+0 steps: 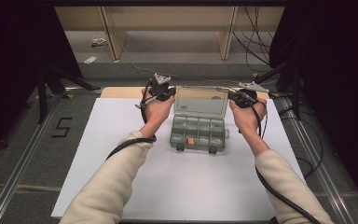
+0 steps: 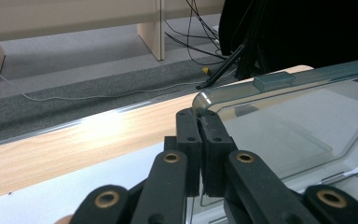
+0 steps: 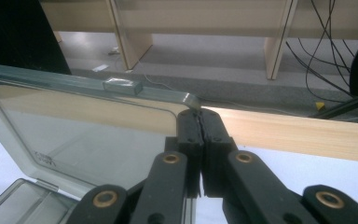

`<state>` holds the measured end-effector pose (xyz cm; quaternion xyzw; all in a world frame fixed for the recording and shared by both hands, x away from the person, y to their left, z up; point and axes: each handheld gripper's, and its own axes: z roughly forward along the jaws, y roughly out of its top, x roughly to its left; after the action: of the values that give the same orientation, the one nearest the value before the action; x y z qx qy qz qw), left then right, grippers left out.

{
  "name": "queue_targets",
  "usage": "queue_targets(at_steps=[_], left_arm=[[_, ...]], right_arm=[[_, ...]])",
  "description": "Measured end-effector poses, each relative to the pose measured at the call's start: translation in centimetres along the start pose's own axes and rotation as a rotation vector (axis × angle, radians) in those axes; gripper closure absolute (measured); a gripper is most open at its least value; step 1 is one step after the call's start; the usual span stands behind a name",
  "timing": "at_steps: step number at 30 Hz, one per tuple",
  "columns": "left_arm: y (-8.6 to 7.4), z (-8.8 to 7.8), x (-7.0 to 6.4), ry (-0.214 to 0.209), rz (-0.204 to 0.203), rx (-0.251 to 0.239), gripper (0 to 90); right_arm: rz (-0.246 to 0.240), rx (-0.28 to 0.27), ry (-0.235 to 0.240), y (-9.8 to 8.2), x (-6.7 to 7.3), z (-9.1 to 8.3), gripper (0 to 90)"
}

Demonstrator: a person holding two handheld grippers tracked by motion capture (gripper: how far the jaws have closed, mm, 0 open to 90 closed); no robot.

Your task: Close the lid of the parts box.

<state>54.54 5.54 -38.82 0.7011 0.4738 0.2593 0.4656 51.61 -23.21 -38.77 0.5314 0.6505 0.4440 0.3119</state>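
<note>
At lid (image 1: 200,100) corners, both tongs clamped

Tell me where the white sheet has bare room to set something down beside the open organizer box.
Free: the broad white sheet between the two forearms, in front of the organizer box, and the strips left and right of it. Crowded: the raised lid, pinched at its corners by the left gripper and right gripper.
</note>
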Motion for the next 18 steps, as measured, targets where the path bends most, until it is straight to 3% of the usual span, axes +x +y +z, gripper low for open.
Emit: queue_targets(at_steps=[18], left_arm=[[-0.9,-1.3,-0.4,-0.008,0.034,-0.026,87.4]], right_arm=[[-0.024,-0.019,0.013,-0.9,0.4,-1.6,89.0]])
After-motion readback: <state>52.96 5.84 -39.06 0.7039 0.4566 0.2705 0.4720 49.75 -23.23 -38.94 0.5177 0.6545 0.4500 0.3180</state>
